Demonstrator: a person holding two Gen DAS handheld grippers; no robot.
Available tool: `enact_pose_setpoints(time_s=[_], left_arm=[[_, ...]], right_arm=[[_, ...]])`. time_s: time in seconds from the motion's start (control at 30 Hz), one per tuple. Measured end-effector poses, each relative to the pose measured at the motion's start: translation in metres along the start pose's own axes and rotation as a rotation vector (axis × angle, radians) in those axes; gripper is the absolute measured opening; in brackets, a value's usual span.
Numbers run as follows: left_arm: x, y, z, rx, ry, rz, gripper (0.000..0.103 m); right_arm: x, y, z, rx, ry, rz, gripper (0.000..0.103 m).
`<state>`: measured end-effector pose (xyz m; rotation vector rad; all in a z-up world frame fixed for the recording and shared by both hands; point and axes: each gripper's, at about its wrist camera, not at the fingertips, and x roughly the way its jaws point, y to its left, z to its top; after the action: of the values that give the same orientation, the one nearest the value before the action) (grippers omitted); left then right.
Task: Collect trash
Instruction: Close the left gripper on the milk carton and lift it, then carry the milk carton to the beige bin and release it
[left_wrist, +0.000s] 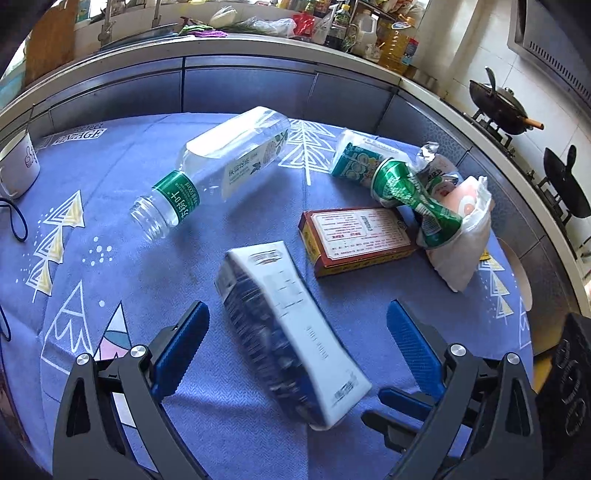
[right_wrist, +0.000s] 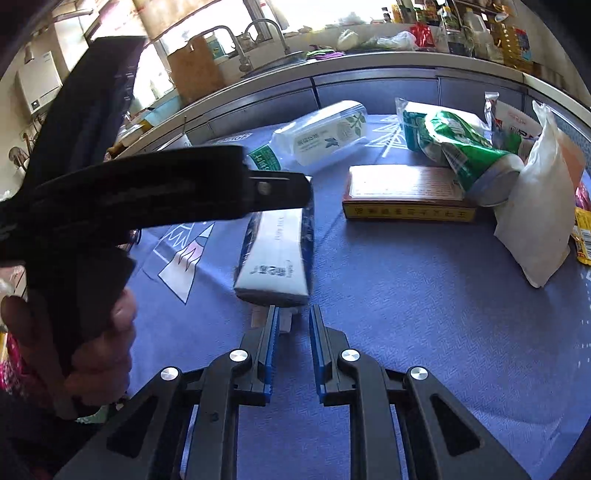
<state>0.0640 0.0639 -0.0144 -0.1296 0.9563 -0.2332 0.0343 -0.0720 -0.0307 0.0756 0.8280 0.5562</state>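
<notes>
A tissue pack (left_wrist: 295, 332), white with dark blue sides, lies slanted and blurred over the blue tablecloth (left_wrist: 122, 236). My left gripper (left_wrist: 297, 306) is open, its blue pads wide apart on either side of the pack without touching it. In the right wrist view my right gripper (right_wrist: 294, 310) has its jaws narrow, pinching the thin end flap of the tissue pack (right_wrist: 273, 258). More trash lies behind: a clear capless bottle (left_wrist: 221, 166), a red and yellow carton (left_wrist: 358, 240), a crushed green can (left_wrist: 410, 195) and a white bag (left_wrist: 461, 240).
A white mug (left_wrist: 18, 166) stands at the table's left edge. Grey cabinets and a cluttered counter (left_wrist: 258, 40) run behind the table, with woks on a stove (left_wrist: 498, 107) at the right. A hand (right_wrist: 74, 350) holds the left gripper's black body above the table's left side.
</notes>
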Motion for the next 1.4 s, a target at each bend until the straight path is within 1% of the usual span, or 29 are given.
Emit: enact_pose_setpoints(time_s=[0.07, 0.1, 0.17, 0.23, 0.3, 0.37, 0.43, 0.5, 0.57, 0.63, 0.7, 0.77, 0.8, 0.83, 0.9, 0.93, 0.97, 1.0, 1.03, 1.07, 1.1, 1.13, 1.2, 1.3, 1.4], left_arm=[[0.007, -0.004, -0.002, 0.016, 0.014, 0.039, 0.096], [0.011, -0.006, -0.004, 0.026, 0.023, 0.058, 0.096], [0.016, -0.008, -0.008, 0.032, 0.039, 0.073, 0.096], [0.016, -0.008, -0.011, 0.03, 0.035, 0.077, 0.096], [0.011, -0.005, -0.016, 0.029, 0.018, 0.098, 0.096], [0.009, 0.0, -0.02, 0.024, 0.012, 0.115, 0.096], [0.01, 0.006, -0.022, 0.019, 0.02, 0.124, 0.096], [0.013, 0.014, -0.023, -0.001, 0.033, 0.119, 0.096], [0.014, 0.02, -0.023, -0.02, 0.041, 0.13, 0.095], [0.015, 0.023, -0.022, -0.026, 0.045, 0.125, 0.095], [0.015, 0.021, -0.019, -0.024, 0.045, 0.121, 0.093], [0.017, 0.02, -0.018, -0.017, 0.043, 0.104, 0.083], [0.017, 0.019, -0.017, -0.017, 0.05, 0.089, 0.07], [0.018, 0.017, -0.016, -0.018, 0.054, 0.081, 0.063], [0.018, 0.015, -0.016, -0.015, 0.045, 0.071, 0.055], [0.018, 0.014, -0.018, -0.01, 0.041, 0.069, 0.053], [0.017, 0.012, -0.019, -0.006, 0.042, 0.069, 0.053], [0.017, 0.012, -0.02, -0.005, 0.043, 0.067, 0.052], [0.014, 0.011, -0.021, -0.005, 0.043, 0.065, 0.051], [0.01, 0.011, -0.022, -0.003, 0.04, 0.063, 0.051], [0.006, 0.011, -0.024, -0.001, 0.035, 0.06, 0.051], [-0.001, 0.01, -0.025, 0.002, 0.028, 0.049, 0.05], [-0.012, 0.005, -0.024, 0.017, 0.014, 0.016, 0.05], [-0.028, -0.014, -0.02, 0.069, -0.001, -0.056, 0.05], [-0.034, -0.049, -0.011, 0.135, -0.002, -0.146, 0.05]], right_arm=[[-0.008, -0.002, -0.003, -0.002, -0.025, -0.029, 0.025], [-0.012, -0.006, -0.004, 0.006, -0.041, -0.05, 0.026], [-0.022, -0.02, -0.003, 0.04, -0.063, -0.074, 0.027], [-0.033, -0.037, 0.0, 0.104, -0.097, -0.084, 0.027], [-0.044, -0.053, 0.004, 0.151, -0.144, -0.126, 0.033], [-0.055, -0.059, 0.011, 0.14, -0.196, -0.184, 0.046], [-0.062, -0.065, 0.017, 0.148, -0.22, -0.188, 0.054], [-0.063, -0.074, 0.025, 0.181, -0.232, -0.167, 0.054], [-0.067, -0.086, 0.034, 0.219, -0.25, -0.153, 0.054], [-0.075, -0.097, 0.041, 0.249, -0.295, -0.173, 0.055], [-0.083, -0.113, 0.046, 0.281, -0.327, -0.218, 0.061], [-0.086, -0.125, 0.05, 0.29, -0.337, -0.256, 0.065], [-0.086, -0.132, 0.052, 0.291, -0.331, -0.283, 0.066], [-0.084, -0.138, 0.052, 0.295, -0.317, -0.3, 0.07], [-0.076, -0.148, 0.049, 0.319, -0.287, -0.299, 0.071], [-0.071, -0.152, 0.046, 0.33, -0.278, -0.297, 0.071], [-0.064, -0.156, 0.043, 0.336, -0.262, -0.3, 0.071], [-0.058, -0.159, 0.041, 0.329, -0.247, -0.303, 0.066], [-0.051, -0.159, 0.04, 0.311, -0.228, -0.297, 0.038], [-0.044, -0.158, 0.04, 0.295, -0.208, -0.276, 0.004], [-0.041, -0.157, 0.038, 0.296, -0.2, -0.241, 0.003], [-0.044, -0.155, 0.036, 0.305, -0.218, -0.213, 0.003], [-0.058, -0.147, 0.03, 0.298, -0.269, -0.189, 0.003], [-0.09, -0.14, 0.02, 0.294, -0.352, -0.177, 0.003], [-0.127, -0.148, 0.006, 0.308, -0.434, -0.21, 0.003]])
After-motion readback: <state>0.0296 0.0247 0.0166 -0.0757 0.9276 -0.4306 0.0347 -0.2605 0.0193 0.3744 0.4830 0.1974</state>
